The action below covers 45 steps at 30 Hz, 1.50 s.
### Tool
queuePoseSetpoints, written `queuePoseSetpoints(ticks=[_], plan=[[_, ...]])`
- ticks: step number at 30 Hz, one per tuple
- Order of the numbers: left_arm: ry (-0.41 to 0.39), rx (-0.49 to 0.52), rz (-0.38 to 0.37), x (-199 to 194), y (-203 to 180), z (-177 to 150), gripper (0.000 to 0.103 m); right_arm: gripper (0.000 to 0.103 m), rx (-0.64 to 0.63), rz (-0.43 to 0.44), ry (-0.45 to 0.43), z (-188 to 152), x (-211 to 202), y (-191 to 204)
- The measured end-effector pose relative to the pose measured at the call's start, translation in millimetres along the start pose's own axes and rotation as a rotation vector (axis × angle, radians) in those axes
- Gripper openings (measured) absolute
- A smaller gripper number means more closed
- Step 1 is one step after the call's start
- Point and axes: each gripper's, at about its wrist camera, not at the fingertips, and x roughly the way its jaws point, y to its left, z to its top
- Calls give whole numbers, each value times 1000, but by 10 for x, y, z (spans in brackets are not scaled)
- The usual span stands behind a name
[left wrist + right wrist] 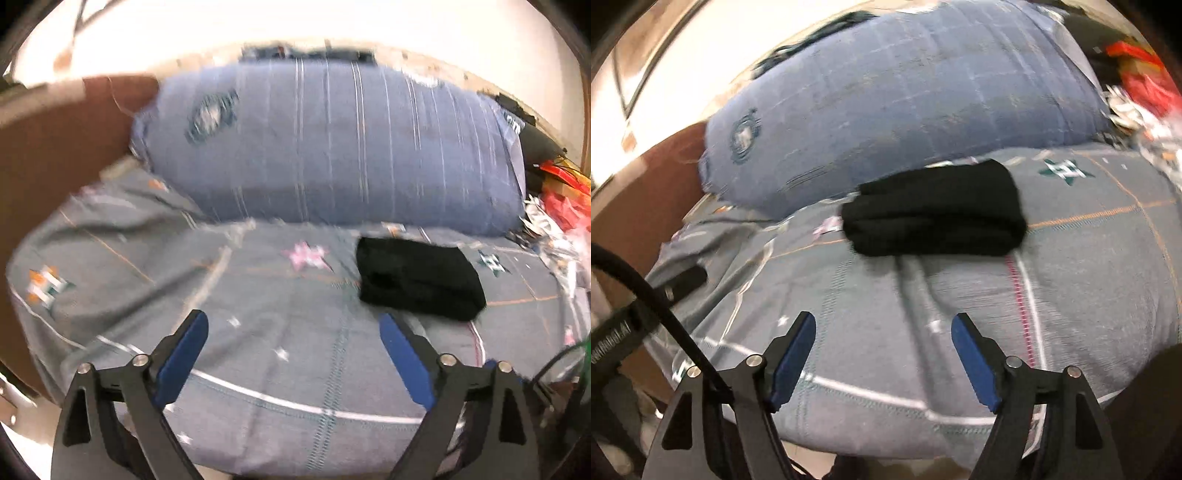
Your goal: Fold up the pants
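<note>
While both grippers' fingers (192, 332) (964, 332) gape empty, folded black pants (934, 210) lie well ahead.

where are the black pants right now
The folded black pants lie on the grey patterned bedsheet, just in front of the big blue pillow. In the left wrist view they sit right of centre, beyond both open tongs, touching neither.
</note>
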Motion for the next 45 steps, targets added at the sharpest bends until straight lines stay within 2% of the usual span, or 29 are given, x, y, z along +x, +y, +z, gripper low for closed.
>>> queuePoseSetpoints(ticks=[3,8,13,28,45], plan=[[-31,4,14,-126,1,45,97,83,-53,4,19,-65,-7,142],[-42,1,-15,-272,-9,31,97,83,-58,-9,44,-117,-3,162],[-9,23,-38,-269,-88,-20,97,84,-57,-15,45,-126,-35,150],[95,-7,-94,-129,-124,-145,97,86,-60,-19,75,-164,7,162],[143,3,-112,-30,-163,-208,97,88,-65,-12,126,-228,114,189]])
